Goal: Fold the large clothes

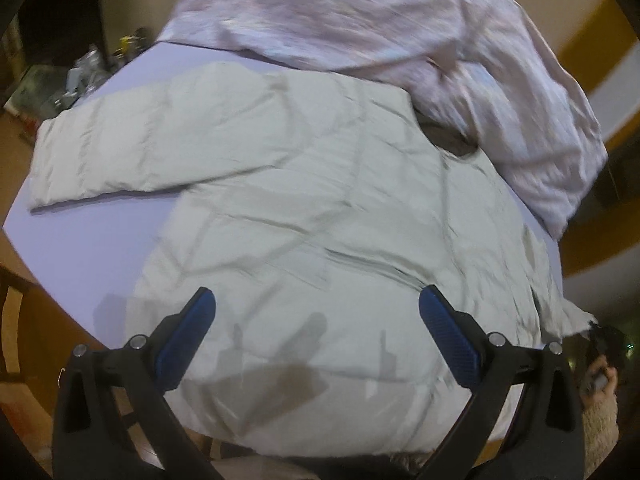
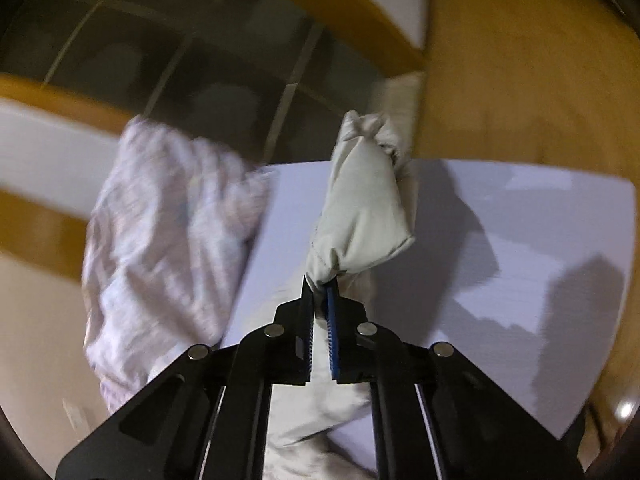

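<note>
The left wrist view shows the pale padded jacket (image 1: 304, 200) spread flat over the lavender table (image 1: 80, 248), one sleeve (image 1: 132, 148) stretched to the left. The left gripper (image 1: 316, 320) hovers above the jacket's near part with its blue-padded fingers spread wide, holding nothing. Only the right wrist view shows the right gripper (image 2: 320, 292), closed tight on a bunched sleeve (image 2: 364, 216) of the jacket and lifting it off the table (image 2: 540, 240). A crumpled pinkish blanket (image 1: 400, 28) lies along the far and right edges, overlapping the jacket's collar; in the right view the blanket (image 2: 168, 232) hangs over the left edge.
</note>
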Available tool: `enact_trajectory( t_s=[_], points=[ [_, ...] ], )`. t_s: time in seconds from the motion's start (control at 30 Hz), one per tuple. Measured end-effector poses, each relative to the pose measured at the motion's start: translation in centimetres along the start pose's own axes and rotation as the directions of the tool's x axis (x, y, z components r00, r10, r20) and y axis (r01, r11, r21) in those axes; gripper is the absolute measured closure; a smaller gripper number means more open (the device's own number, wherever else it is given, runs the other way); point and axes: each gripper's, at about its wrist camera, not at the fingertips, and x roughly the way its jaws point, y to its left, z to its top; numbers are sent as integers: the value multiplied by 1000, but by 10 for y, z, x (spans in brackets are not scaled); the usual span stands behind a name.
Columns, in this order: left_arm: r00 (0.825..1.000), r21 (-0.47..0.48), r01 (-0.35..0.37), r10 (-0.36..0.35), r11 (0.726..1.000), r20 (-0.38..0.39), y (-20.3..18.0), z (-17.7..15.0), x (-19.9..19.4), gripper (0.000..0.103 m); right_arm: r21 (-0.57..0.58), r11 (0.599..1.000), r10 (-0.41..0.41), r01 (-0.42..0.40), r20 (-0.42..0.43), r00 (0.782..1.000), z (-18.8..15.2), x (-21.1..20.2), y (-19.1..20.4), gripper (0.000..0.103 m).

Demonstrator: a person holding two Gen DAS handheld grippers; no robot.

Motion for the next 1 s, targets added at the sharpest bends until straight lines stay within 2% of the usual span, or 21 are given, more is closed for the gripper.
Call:
enact_trajectory(
  t_s=[0.13, 0.23, 0.37, 0.5, 0.67, 0.77, 0.83, 0.97, 1.0],
  points=[
    [999, -51, -27, 28, 998, 17, 22, 11, 2, 2, -147, 984, 90, -98, -59, 994, -19, 10, 67, 97],
    [999, -81, -29, 31, 996, 27, 34, 16, 3, 2, -244, 951, 161, -191, -139, 977, -46, 21, 121, 97],
    [998, -106, -38, 43, 994, 46, 49, 22, 2, 2, -329, 895, 217, -302, -270, 938, -93, 41, 178, 97],
    [997, -130, -43, 51, 991, 61, 61, 25, 1, 2, -385, 829, 234, -406, -421, 877, -156, 62, 220, 97],
    [995, -158, -54, 66, 986, 73, 76, 28, 1, 2, -447, 775, 148, -447, -559, 816, -234, 97, 239, 97],
    [994, -184, -50, 67, 982, 87, 86, 29, 2, 2, -523, 735, 51, -431, -591, 805, -278, 115, 236, 97],
    [994, -199, -51, 70, 979, 88, 93, 28, 3, 2, -593, 696, -48, -404, -601, 798, -313, 132, 228, 97],
    [993, -210, -61, 80, 976, 85, 102, 29, 5, 2, -679, 646, -201, -349, -592, 781, -360, 153, 207, 96],
    [993, -211, -66, 85, 975, 84, 104, 29, 6, 2, -719, 610, -252, -332, -574, 779, -368, 158, 205, 95]
  ],
)
